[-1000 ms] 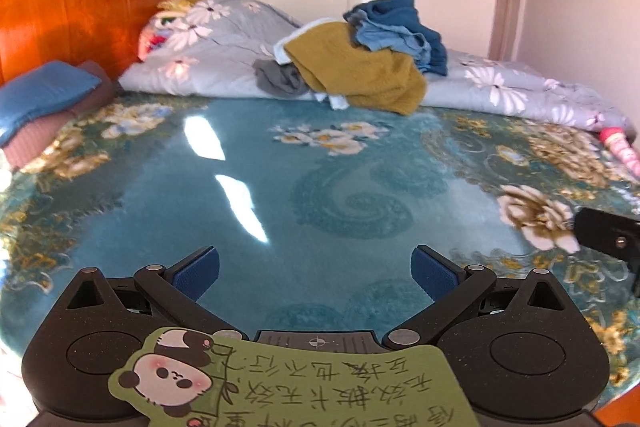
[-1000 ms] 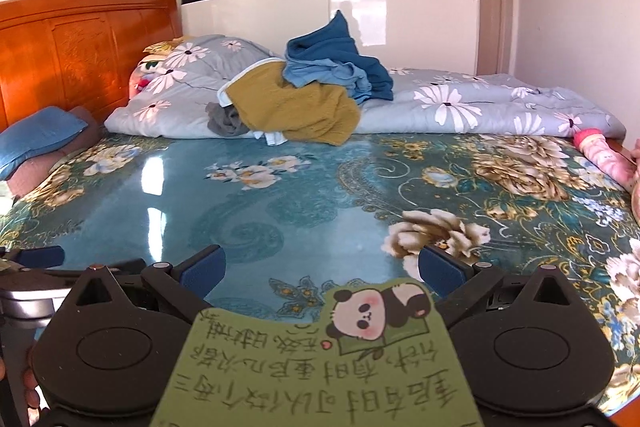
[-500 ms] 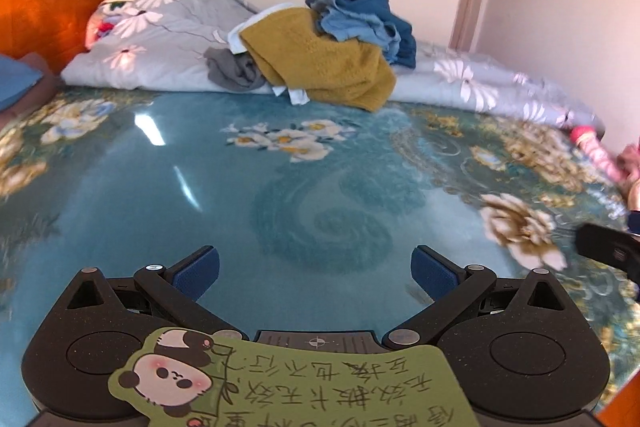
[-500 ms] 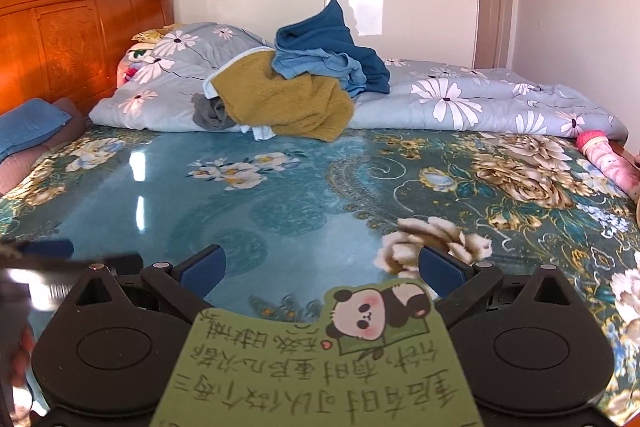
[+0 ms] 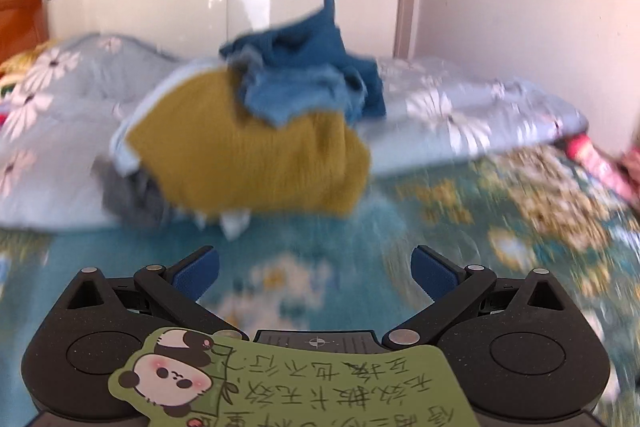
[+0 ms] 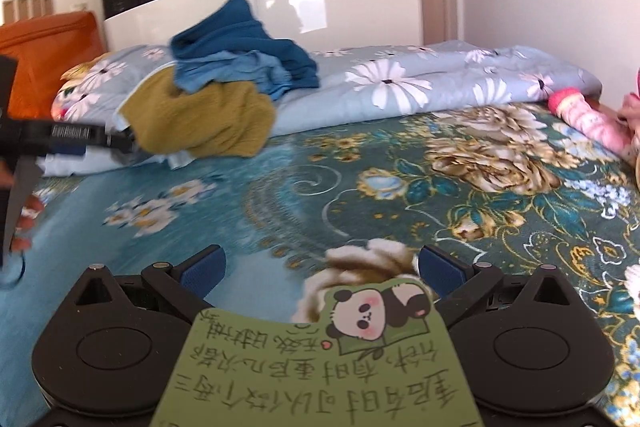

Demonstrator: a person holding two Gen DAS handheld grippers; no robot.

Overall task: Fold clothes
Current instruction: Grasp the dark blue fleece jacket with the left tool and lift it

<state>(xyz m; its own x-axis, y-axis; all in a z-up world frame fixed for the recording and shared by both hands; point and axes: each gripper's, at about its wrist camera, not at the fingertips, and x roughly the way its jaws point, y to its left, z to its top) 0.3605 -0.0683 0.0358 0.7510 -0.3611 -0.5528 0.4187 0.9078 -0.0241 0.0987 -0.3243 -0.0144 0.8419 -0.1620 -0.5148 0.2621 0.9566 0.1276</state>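
Two matte black grippers, left (image 5: 315, 269) and right (image 6: 322, 269), had blue ribbed pads spread wide, gripping nothing, above a glossy teal floral bedspread (image 6: 420, 187). At twelve o'clock in the left view lay the crumpled clothes pile (image 5: 256, 131): a knitted mustard sweater (image 5: 248, 163) under rumpled blue garments (image 5: 304, 83), heaped without clear axis on a grey daisy-print quilt (image 6: 420, 83).
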